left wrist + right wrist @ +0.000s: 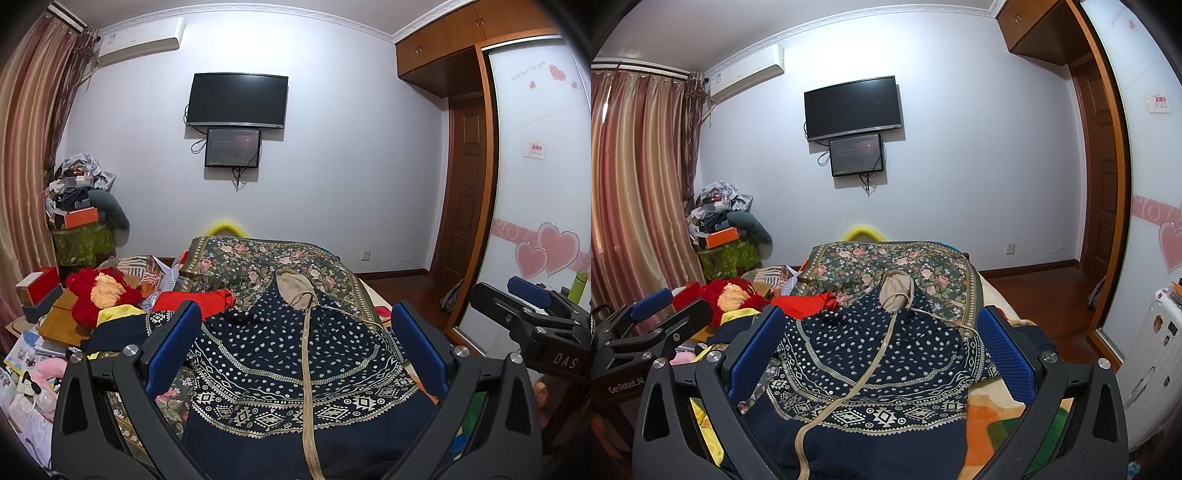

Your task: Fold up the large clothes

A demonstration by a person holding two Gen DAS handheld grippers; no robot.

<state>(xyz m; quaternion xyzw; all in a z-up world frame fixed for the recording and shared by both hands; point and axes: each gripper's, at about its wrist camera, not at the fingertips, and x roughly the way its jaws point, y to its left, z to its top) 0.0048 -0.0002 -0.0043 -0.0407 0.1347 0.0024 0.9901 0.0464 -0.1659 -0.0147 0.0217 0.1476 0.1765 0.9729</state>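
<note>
A navy zip-up hoodie (288,369) with white dots, beige pattern bands and a beige-lined hood lies spread on the bed, hood toward the far end. Its beige zipper (306,387) runs down the middle. My left gripper (295,347) hovers open over the garment, blue pads wide apart, nothing between them. My right gripper (879,347) is likewise open above the same hoodie (871,369). The right gripper (532,310) also shows at the right edge of the left wrist view, and the left gripper (653,314) at the left edge of the right wrist view.
A dark floral bedspread (266,266) covers the bed's far end. Red cloth (199,299), a red-and-orange plush toy (103,291) and boxes crowd the left side. A heap of clutter (81,206) stands by the curtain. Wardrobe doors (535,184) and a white radiator (1152,354) stand right.
</note>
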